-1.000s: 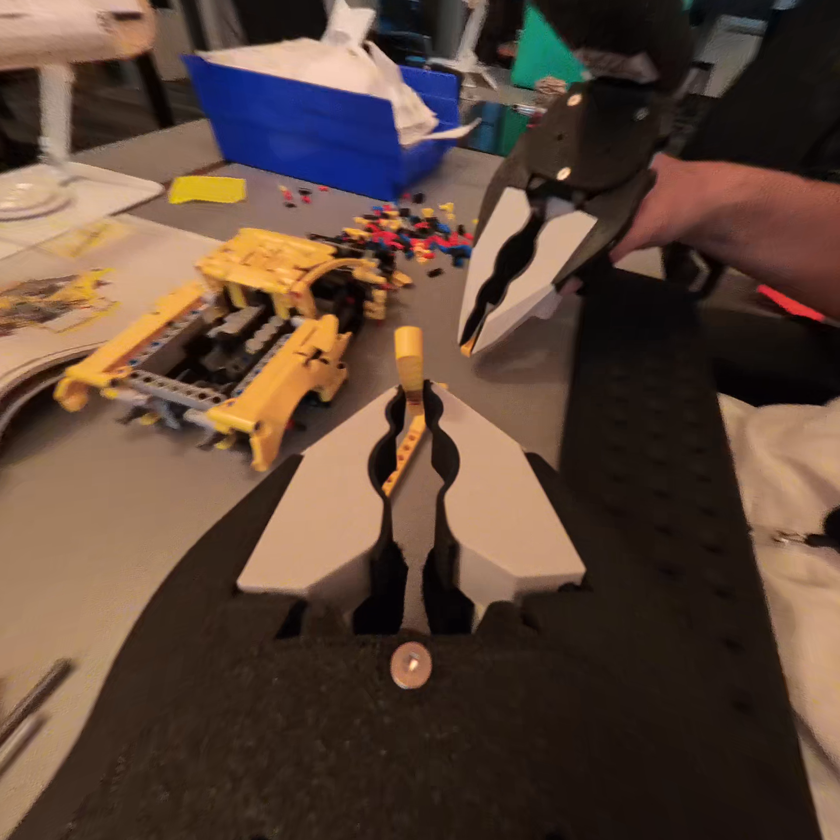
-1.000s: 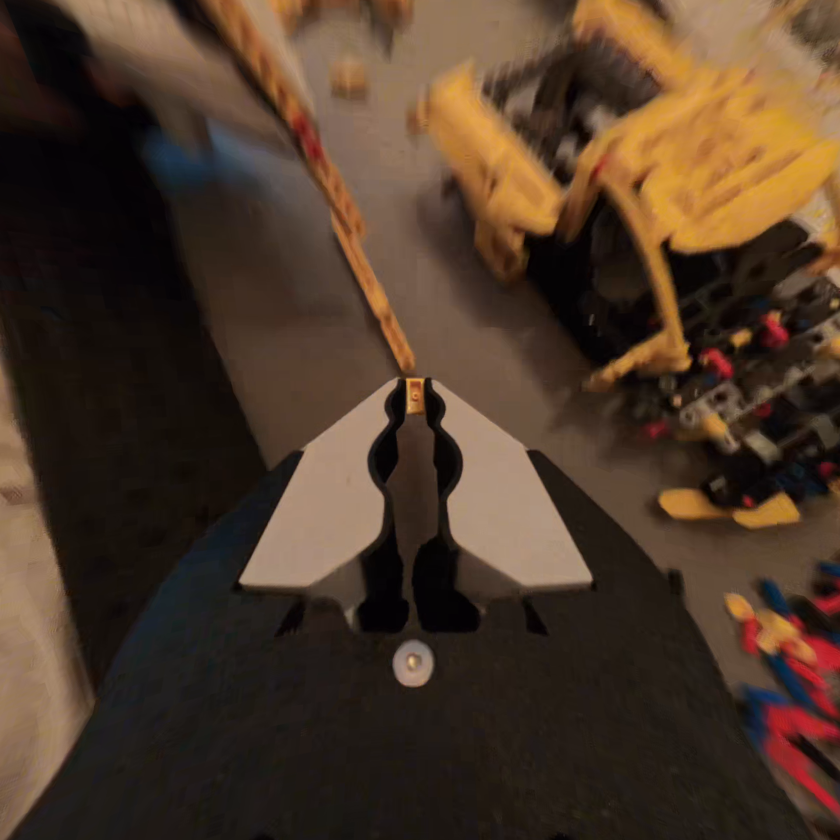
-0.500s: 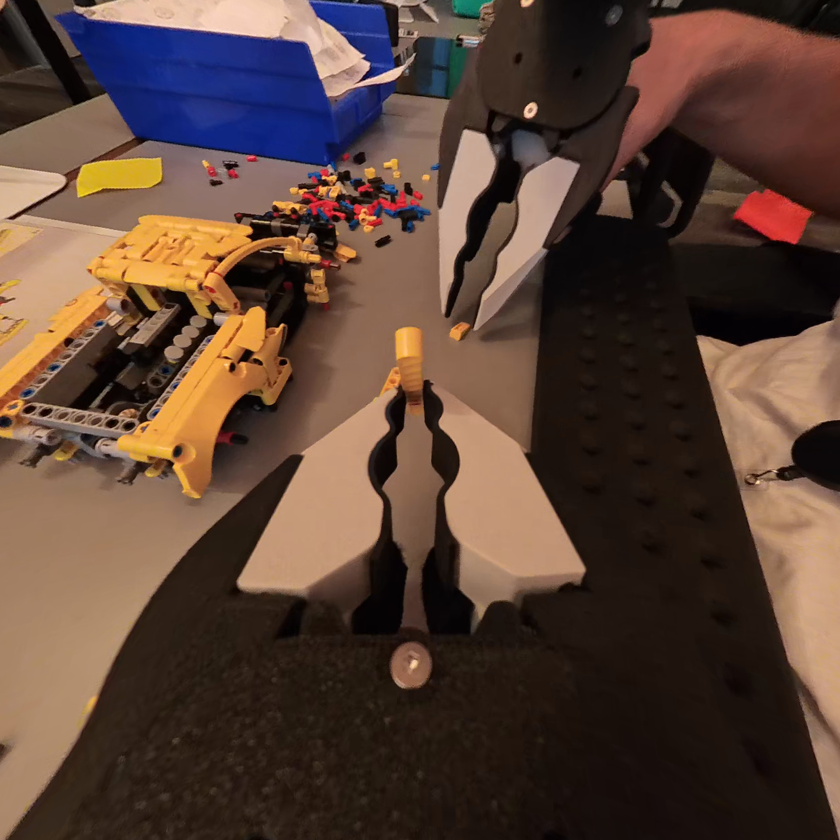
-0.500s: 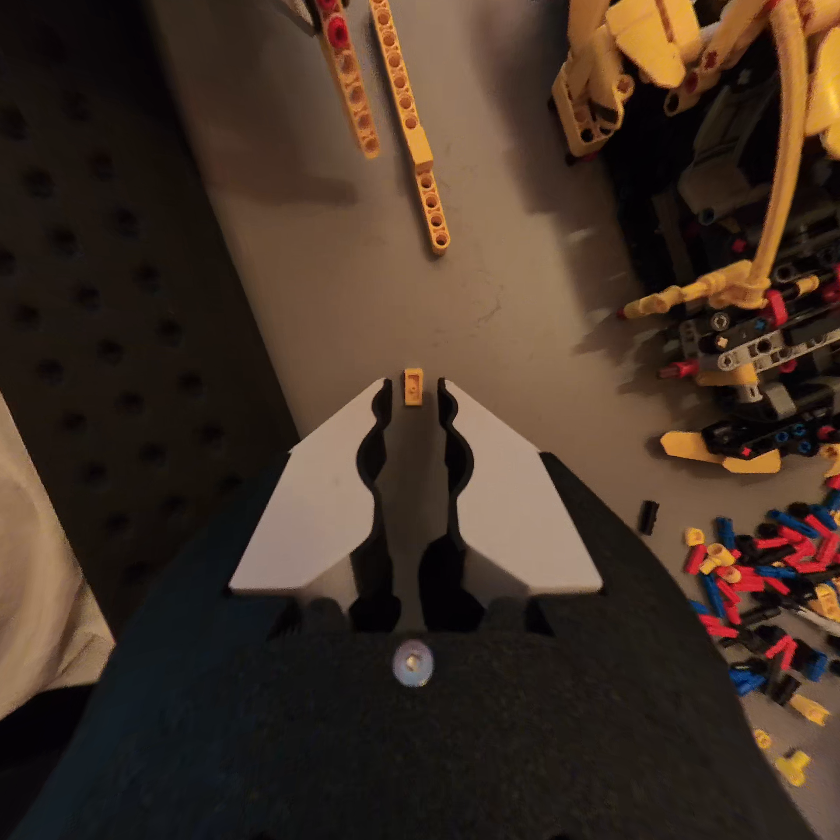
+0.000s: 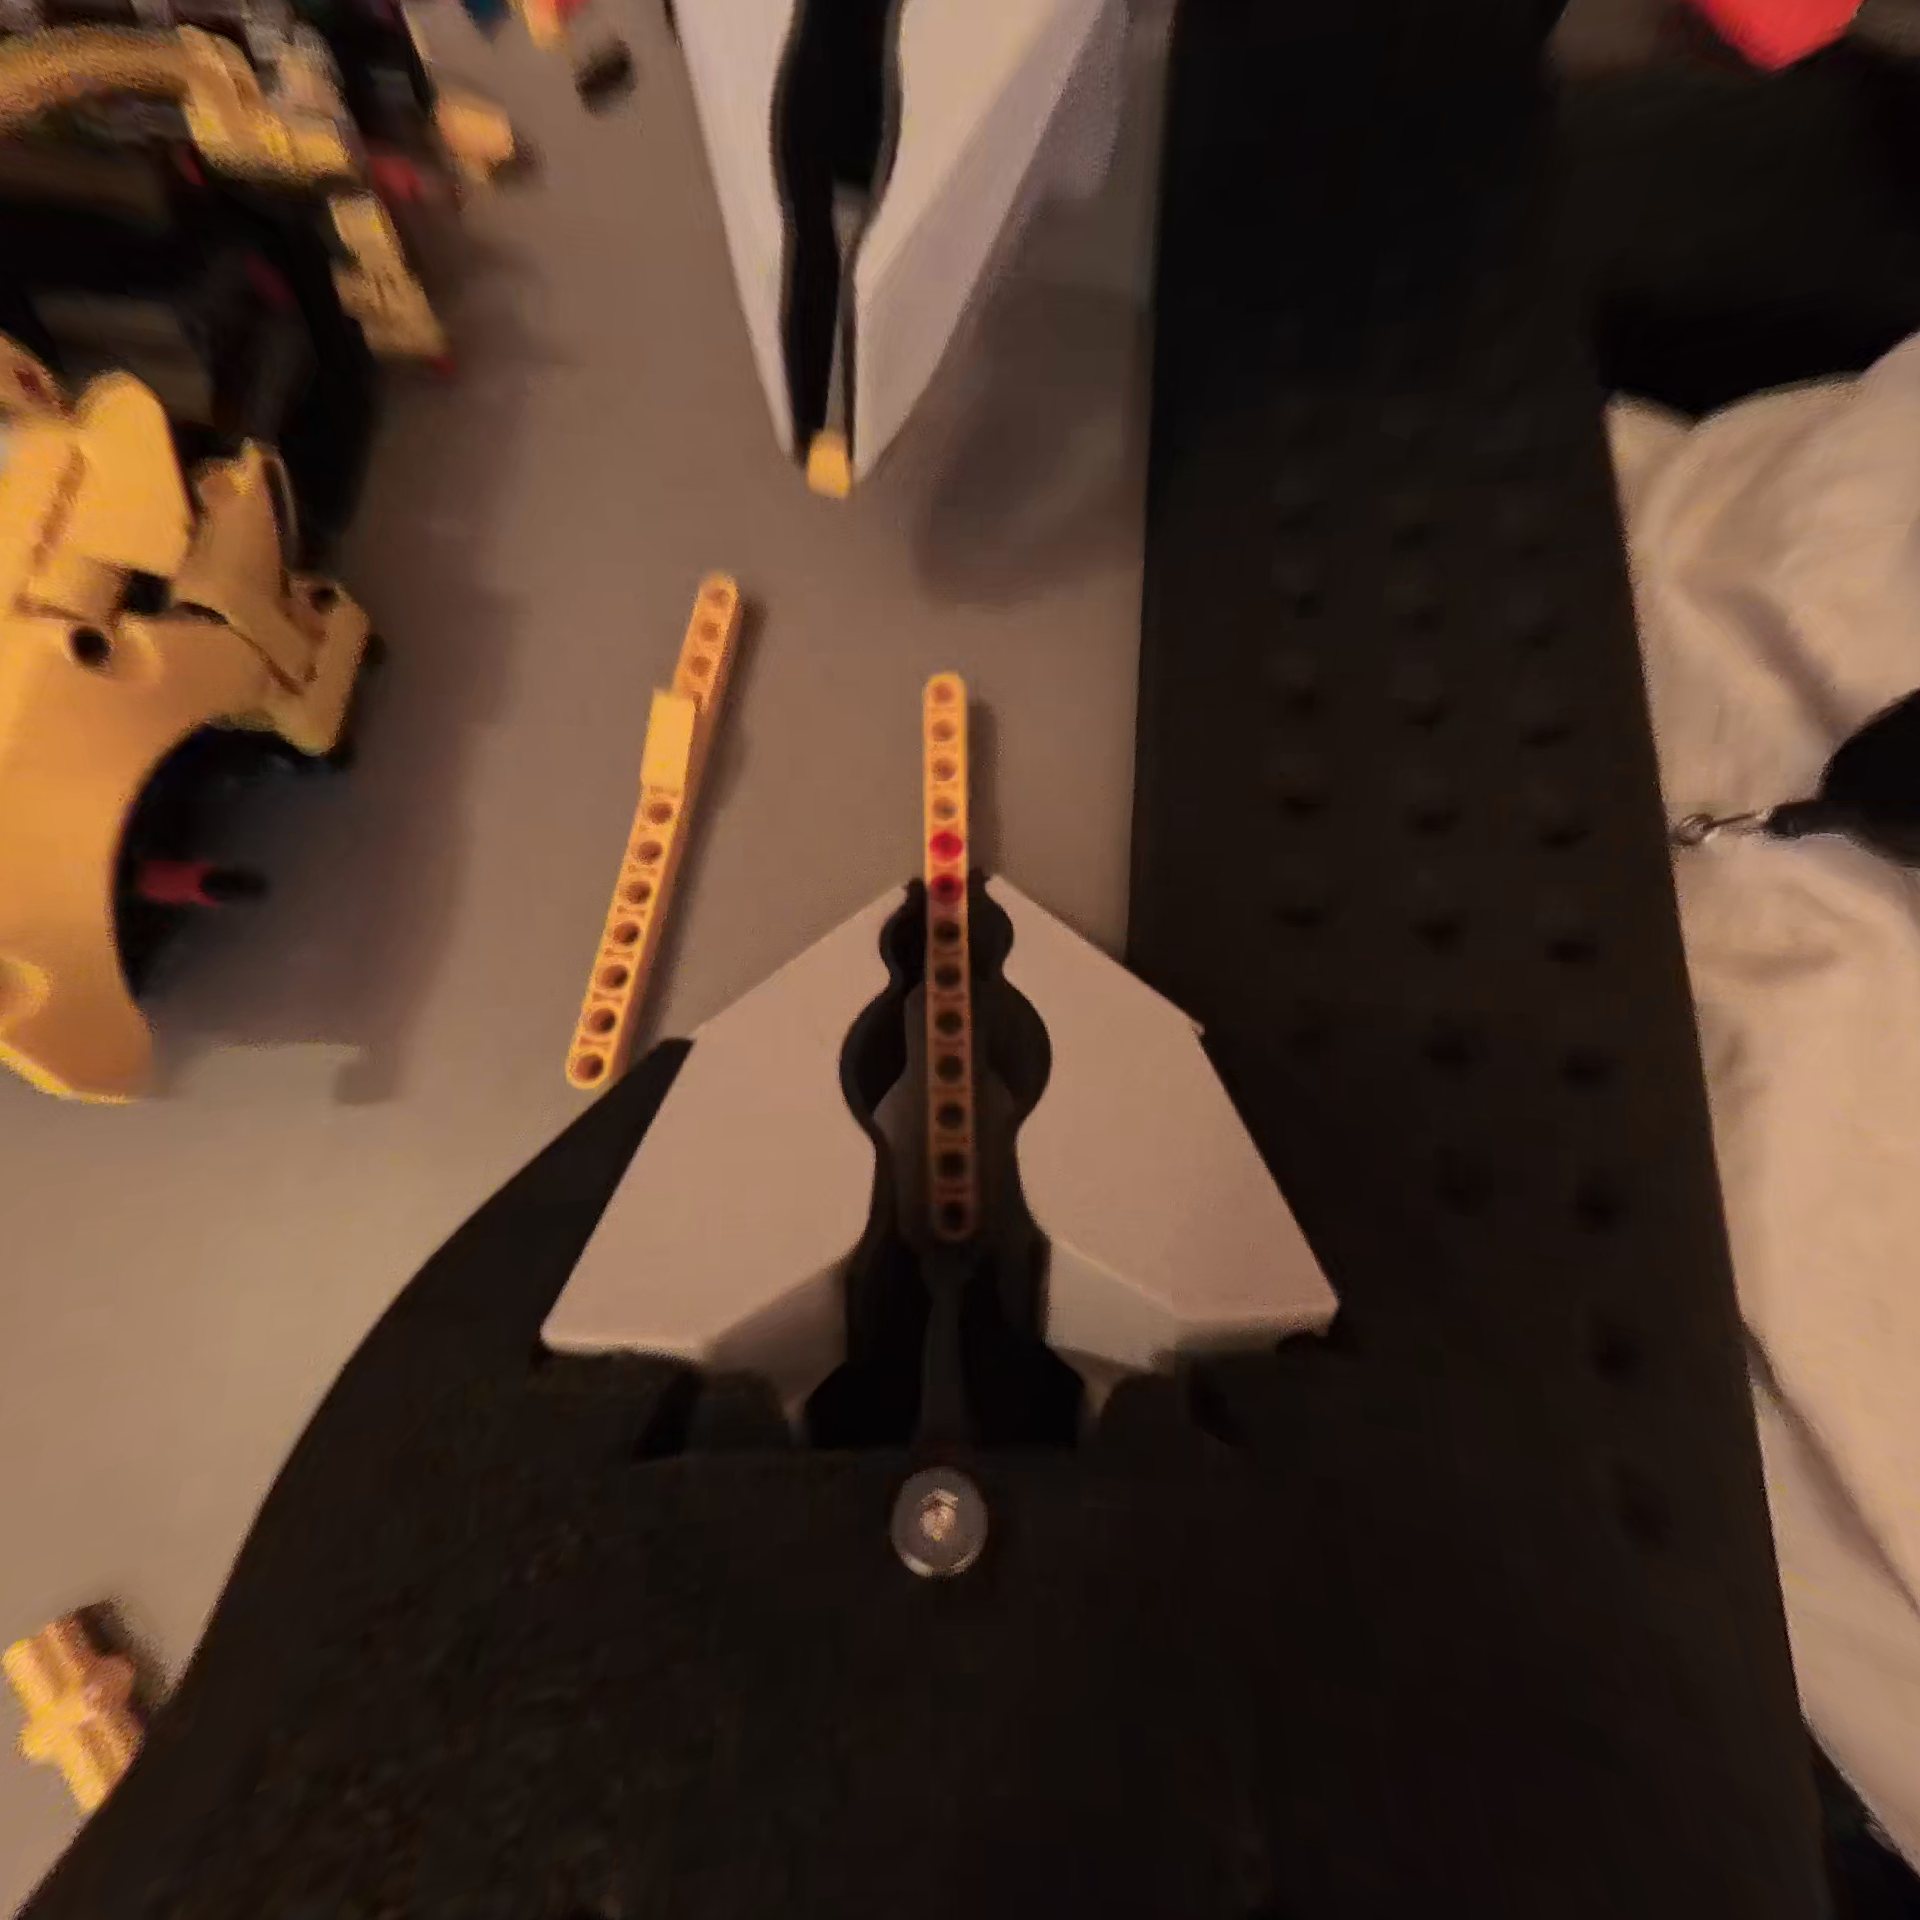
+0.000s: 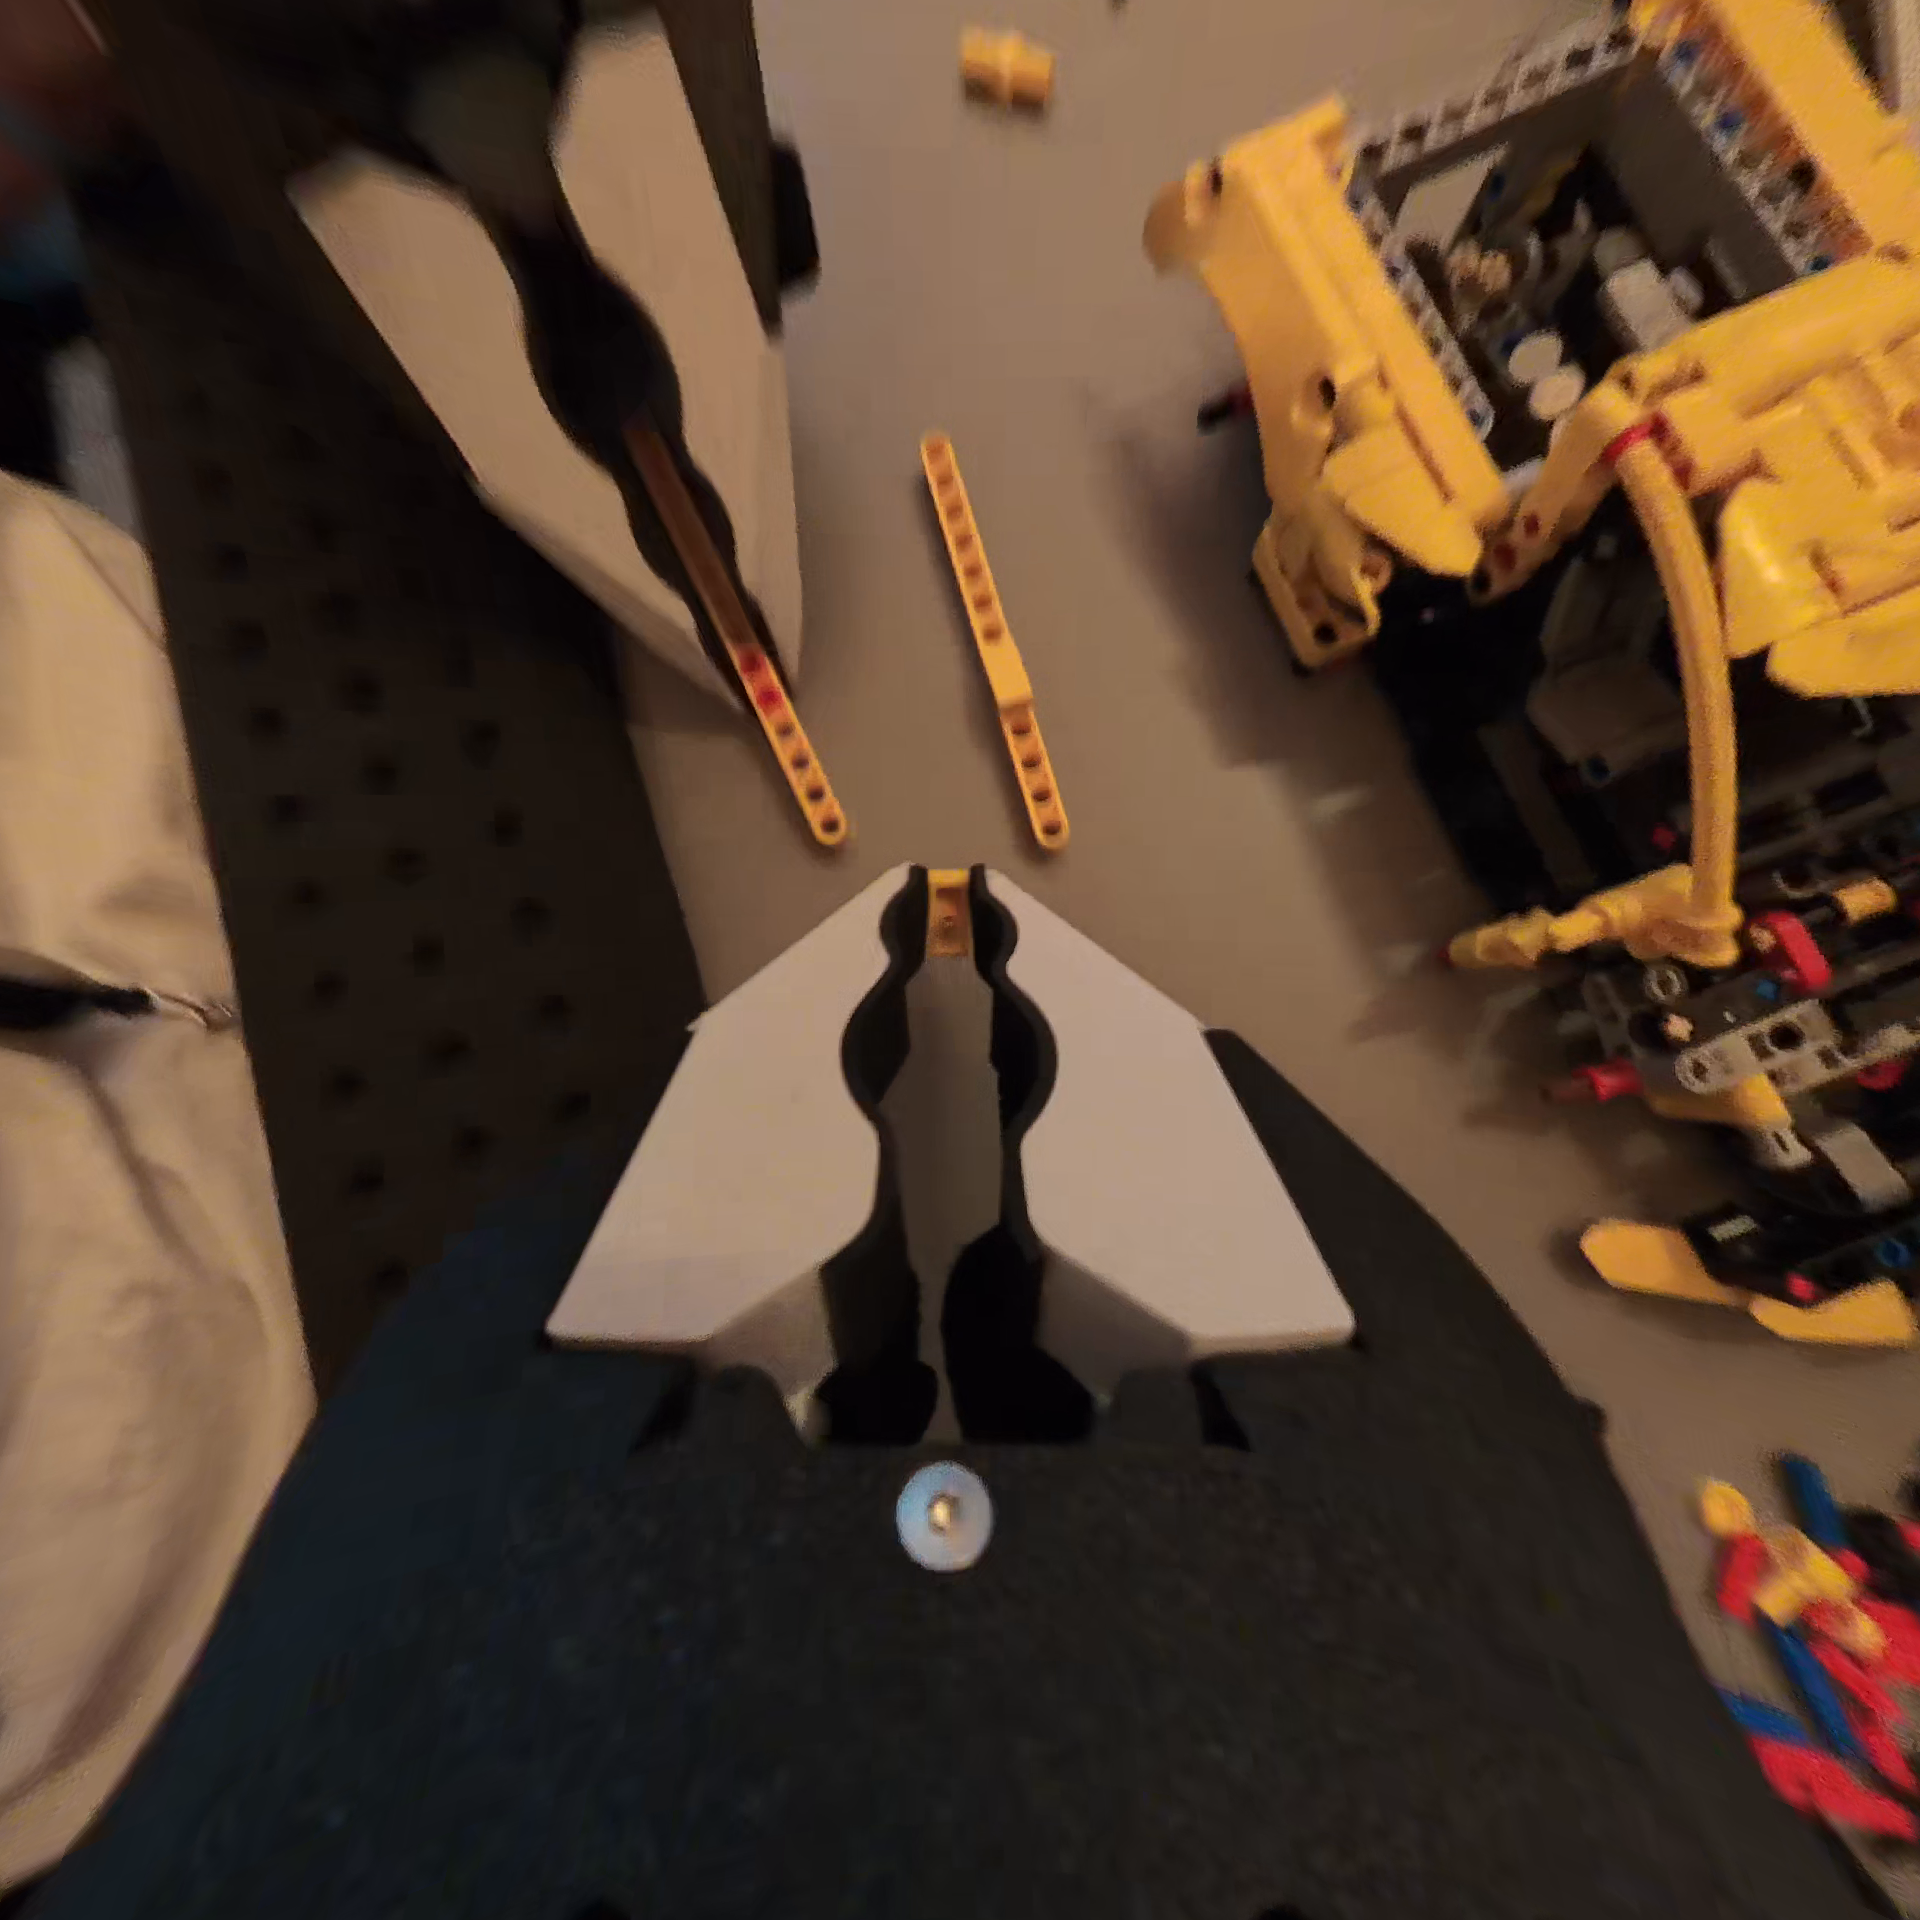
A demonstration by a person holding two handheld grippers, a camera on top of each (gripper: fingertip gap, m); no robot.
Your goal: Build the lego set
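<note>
Yellow holed beam (image 5: 947, 966) clamped in left tool (image 5: 945, 894); right tool (image 6: 948, 883) pinches small yellow piece (image 6: 948, 923). Sub-assembly step; next, likely align piece to beam, press on.

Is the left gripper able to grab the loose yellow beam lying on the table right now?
Probably not yet. The left gripper is already shut on a yellow beam with red pins, so it is full. The loose beam lies unblocked beside it on the table.
</note>
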